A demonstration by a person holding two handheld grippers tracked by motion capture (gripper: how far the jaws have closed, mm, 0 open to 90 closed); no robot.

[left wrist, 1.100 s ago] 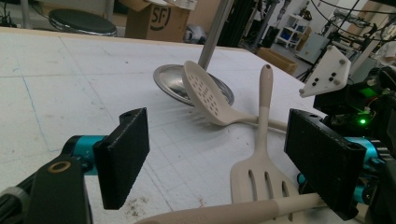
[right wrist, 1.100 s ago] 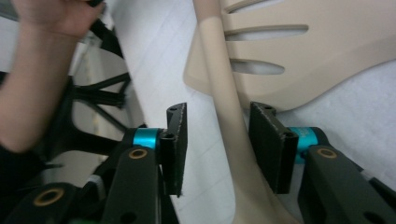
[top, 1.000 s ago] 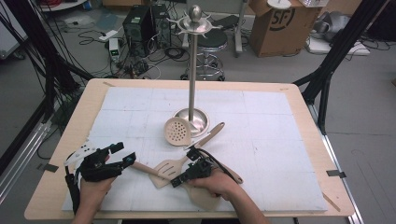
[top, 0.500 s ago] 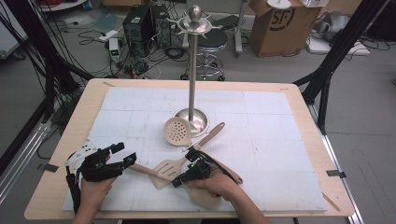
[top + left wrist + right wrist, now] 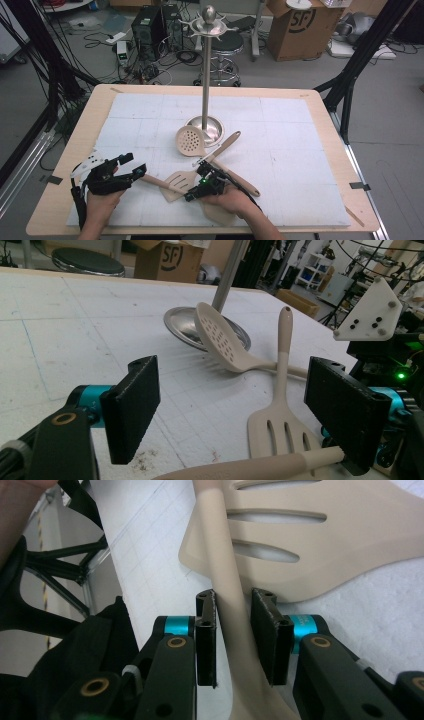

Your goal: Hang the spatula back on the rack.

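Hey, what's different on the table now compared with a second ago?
The jaws of the right tool have just been closing around the beige handle that lies across the slotted spatula. The handle sits between them, though it is unclear whether they press it yet. The left tool, skimmer and stand stayed put.

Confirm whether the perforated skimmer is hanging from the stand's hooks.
No, the perforated skimmer lies on the table with its head leaning on the stand's round base.

Ladle handle cut off at top edge, slotted spatula cropped at right, ladle bowl hidden under hand
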